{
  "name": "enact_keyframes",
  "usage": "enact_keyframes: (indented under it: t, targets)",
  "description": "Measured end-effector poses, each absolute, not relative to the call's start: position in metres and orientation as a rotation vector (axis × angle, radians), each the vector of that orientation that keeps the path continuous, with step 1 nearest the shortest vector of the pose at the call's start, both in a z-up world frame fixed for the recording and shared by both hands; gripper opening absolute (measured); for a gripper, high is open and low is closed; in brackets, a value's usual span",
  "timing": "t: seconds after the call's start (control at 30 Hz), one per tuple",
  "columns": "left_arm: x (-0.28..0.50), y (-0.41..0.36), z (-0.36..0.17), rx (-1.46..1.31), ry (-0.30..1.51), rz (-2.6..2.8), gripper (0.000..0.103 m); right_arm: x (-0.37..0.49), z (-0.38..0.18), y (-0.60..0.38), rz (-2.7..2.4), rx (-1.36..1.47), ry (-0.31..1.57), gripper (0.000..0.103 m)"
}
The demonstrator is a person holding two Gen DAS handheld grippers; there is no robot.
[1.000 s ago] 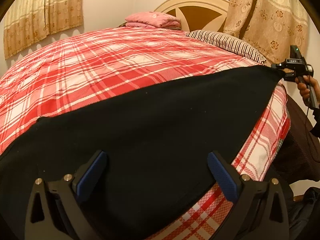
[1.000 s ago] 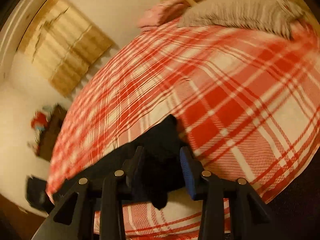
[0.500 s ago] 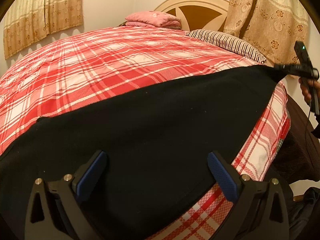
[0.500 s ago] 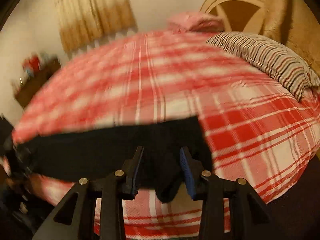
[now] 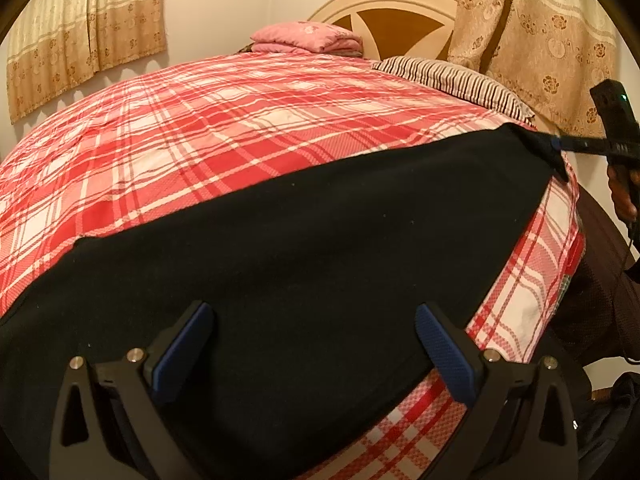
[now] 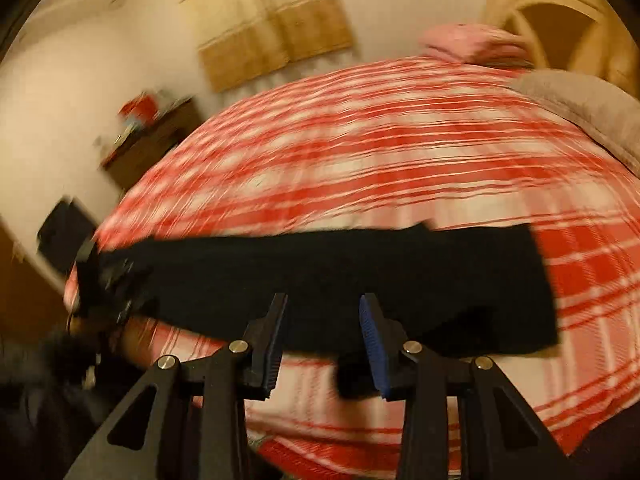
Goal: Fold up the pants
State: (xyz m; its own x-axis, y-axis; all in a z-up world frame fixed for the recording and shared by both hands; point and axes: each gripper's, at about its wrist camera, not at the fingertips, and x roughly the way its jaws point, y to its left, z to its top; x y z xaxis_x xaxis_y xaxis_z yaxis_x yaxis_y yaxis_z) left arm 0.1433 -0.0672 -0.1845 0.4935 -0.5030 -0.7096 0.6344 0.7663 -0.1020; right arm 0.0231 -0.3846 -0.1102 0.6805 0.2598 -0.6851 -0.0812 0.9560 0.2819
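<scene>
Black pants [image 5: 304,248] lie stretched in a long band across the red plaid bed [image 5: 240,128]. My left gripper [image 5: 312,312] is open wide just above the near end of the pants, its blue pads [image 5: 188,344] apart and holding nothing. My right gripper [image 5: 556,144] sits at the far right corner of the pants, and the cloth is drawn up to its tip. In the blurred right wrist view, that gripper [image 6: 324,300] has black cloth [image 6: 400,272] between its fingers, and a flap hangs by the right pad [image 6: 372,344]. The jaws stand partly apart around the fabric.
A folded pink blanket [image 5: 308,38] and a striped pillow [image 5: 452,80] lie by the headboard [image 5: 384,12]. Curtains [image 5: 540,40] hang behind the right side. A hand [image 5: 622,188] holds the right gripper off the bed's edge. A dark cabinet [image 6: 152,140] stands beyond the bed.
The right gripper has rolled and shifted sideways, still with the pants' end; its view has swung so the pants now run across it. The left gripper has not moved.
</scene>
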Motion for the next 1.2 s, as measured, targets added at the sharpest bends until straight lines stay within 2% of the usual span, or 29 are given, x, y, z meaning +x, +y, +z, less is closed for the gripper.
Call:
enact_keyframes:
  t: [0.13, 0.33, 0.5, 0.83, 1.2]
  targets:
    - [0.143, -0.066, -0.184, 0.171, 0.797, -0.697, 0.103, 0.020, -0.116, -0.398, 0.156, 0.284, 0.794, 0.038]
    - [0.143, -0.065, -0.184, 0.166, 0.795, -0.699, 0.103, 0.002, -0.100, -0.443, 0.019, 0.435, 0.684, 0.038]
    - [0.143, -0.066, -0.183, 0.167, 0.795, -0.697, 0.103, -0.005, -0.107, -0.475, -0.093, 0.545, 0.682, 0.038]
    - [0.143, -0.067, -0.183, 0.172, 0.796, -0.695, 0.103, 0.016, -0.123, -0.461, -0.129, 0.473, 0.768, 0.038]
    - [0.144, -0.067, -0.183, 0.168, 0.793, -0.695, 0.103, 0.008, -0.120, -0.477, -0.144, 0.524, 0.739, 0.038]
